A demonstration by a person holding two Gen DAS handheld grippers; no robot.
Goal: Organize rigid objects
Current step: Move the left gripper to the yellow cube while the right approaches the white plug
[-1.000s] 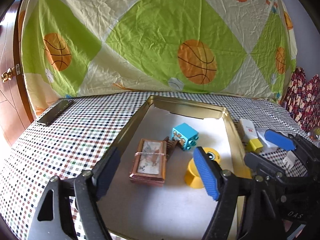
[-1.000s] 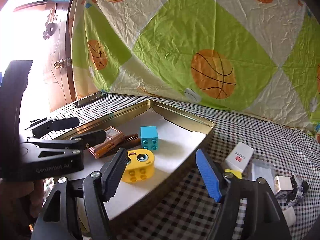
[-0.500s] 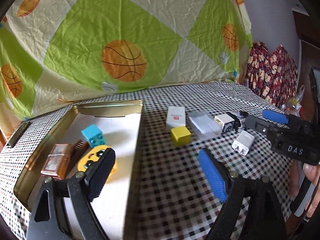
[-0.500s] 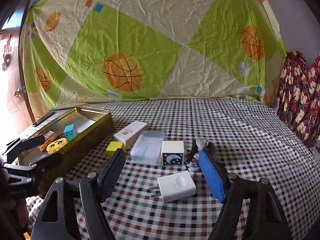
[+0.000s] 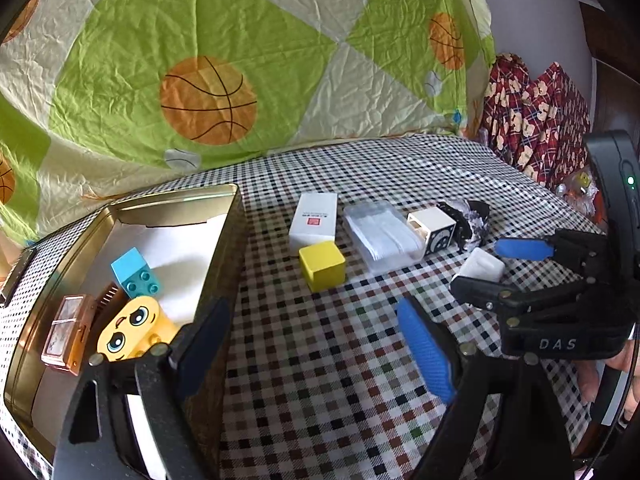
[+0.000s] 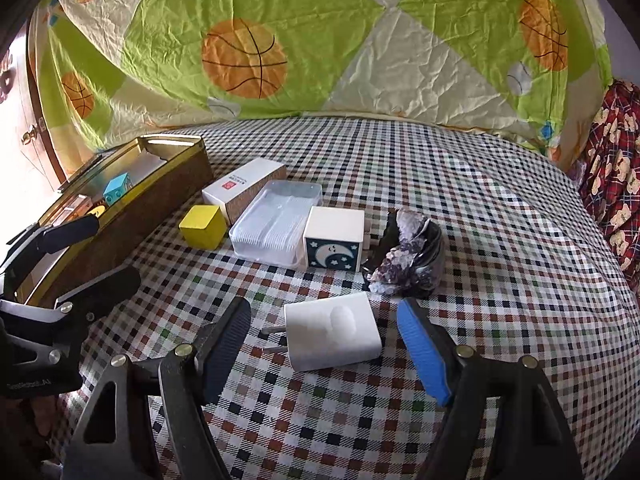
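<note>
Right gripper (image 6: 324,344) hangs spread around the white plug adapter (image 6: 332,336), pads clear – best lower squarely and pinch its flat sides – left gripper (image 5: 308,344) spread too, empty.

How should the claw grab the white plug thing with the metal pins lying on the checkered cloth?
Probably best to grab the white charger across its two long flat sides, coming down from above. It lies flat with its pins pointing toward the black pad, so squeeze the body behind them, not the pins. The right gripper is open and already straddles it; a slight turn would square the pads to those sides.
</note>
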